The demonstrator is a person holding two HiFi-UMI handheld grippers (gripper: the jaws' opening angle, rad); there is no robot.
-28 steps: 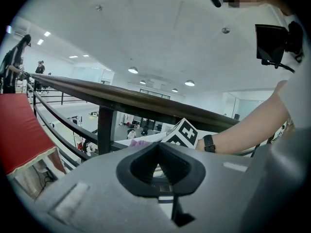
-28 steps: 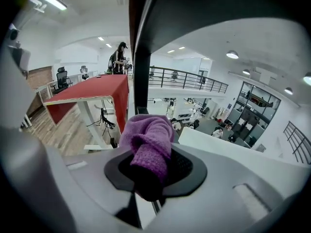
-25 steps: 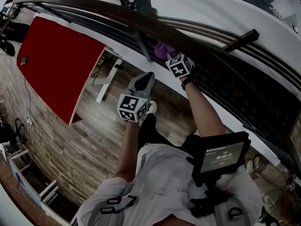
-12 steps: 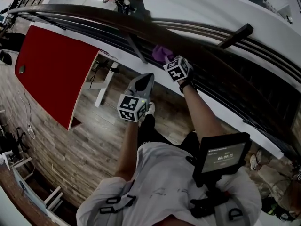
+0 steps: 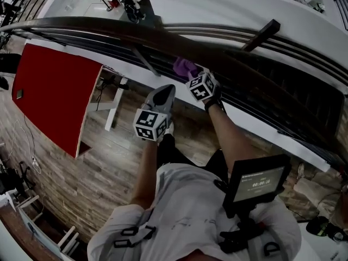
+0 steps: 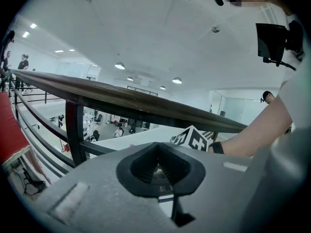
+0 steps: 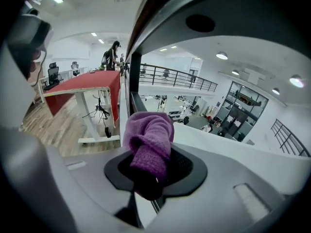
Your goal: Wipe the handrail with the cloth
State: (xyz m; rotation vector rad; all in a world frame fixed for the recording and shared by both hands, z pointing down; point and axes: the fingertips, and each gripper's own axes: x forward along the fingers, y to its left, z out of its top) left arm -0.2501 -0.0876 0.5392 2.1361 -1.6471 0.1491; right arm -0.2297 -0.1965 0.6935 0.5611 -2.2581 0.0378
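Right gripper (image 5: 191, 75) pinches the cloth (image 5: 184, 66) under the handrail (image 5: 98, 27), beside a post (image 5: 145, 60); left gripper (image 5: 165, 93), jaws pressed together, hangs lower, near a red table (image 5: 54, 91)

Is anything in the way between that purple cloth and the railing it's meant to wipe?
Nothing visible. The purple cloth, clamped in the right gripper, sits right at the handrail; whether it actually touches is unclear. A dark upright post stands beside it, below the rail.
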